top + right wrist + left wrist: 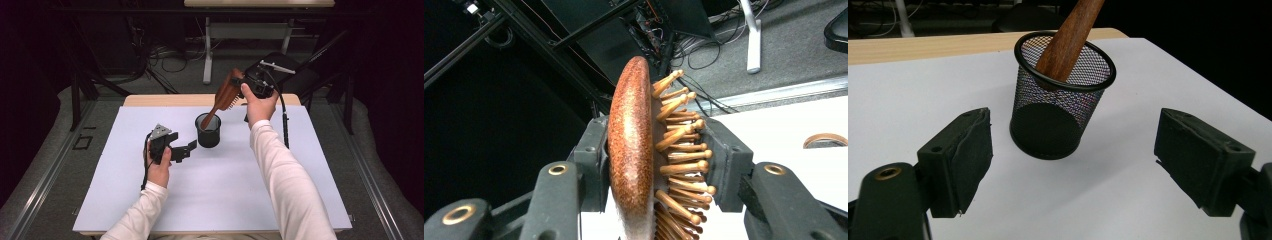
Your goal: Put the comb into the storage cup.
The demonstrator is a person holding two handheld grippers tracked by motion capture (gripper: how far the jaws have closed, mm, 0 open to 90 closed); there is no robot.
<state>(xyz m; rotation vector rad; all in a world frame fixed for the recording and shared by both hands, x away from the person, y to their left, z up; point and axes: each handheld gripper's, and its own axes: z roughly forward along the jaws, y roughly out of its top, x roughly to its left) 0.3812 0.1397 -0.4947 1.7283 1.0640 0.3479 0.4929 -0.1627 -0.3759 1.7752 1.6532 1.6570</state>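
Two sleeved forearms enter from the near edge of the high view, one pair of tongs in each hand. One brush [226,95] and one mesh cup [208,131] are the things in hand, both on a white sheet that covers most of the worktop [150,100]; a strip of bare wood shows along the far edge.

Right tongs [239,84] are raised above the far part of the sheet, the hand turned so they point left and slightly down. They are pinching the brush head: in the right gripper view one pad sits on the smooth wooden back, the other among the pegs. From there the brush slants down and its handle rests inside the cup, leaning on the rim.

Left tongs [186,150] lie low over the sheet just left of the cup, pointing at it, spread wide with nothing between them. In the left gripper view the cup [1060,100] stands upright beyond the two pads, apart from both.

Open sheet lies all round the cup: wide to the left, right and near side, narrower toward the far edge. The cup stands a little beyond the middle.
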